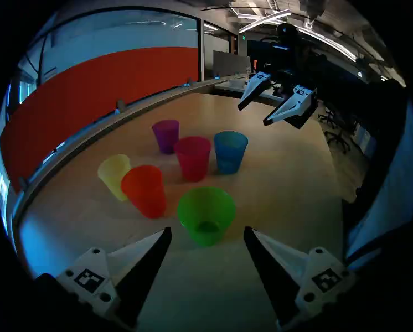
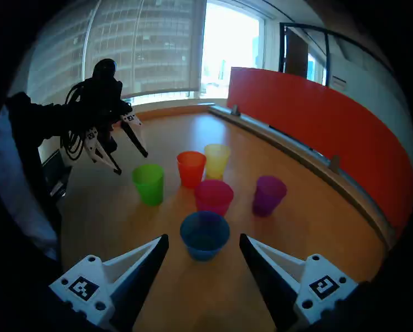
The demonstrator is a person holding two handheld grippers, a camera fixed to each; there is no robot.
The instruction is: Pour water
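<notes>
Left gripper (image 1: 206,229): fingers apart, green cup (image 1: 205,209) upright just ahead of tips. Right gripper (image 2: 202,237): fingers apart, blue cup (image 2: 204,246) just ahead; contents unclear, possibly empty.

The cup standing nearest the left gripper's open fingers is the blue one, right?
Not quite. In the left gripper view, the cup standing nearest the left gripper's open fingers is the green cup. The blue cup stands nearest the right gripper, as the right gripper view shows.
</notes>
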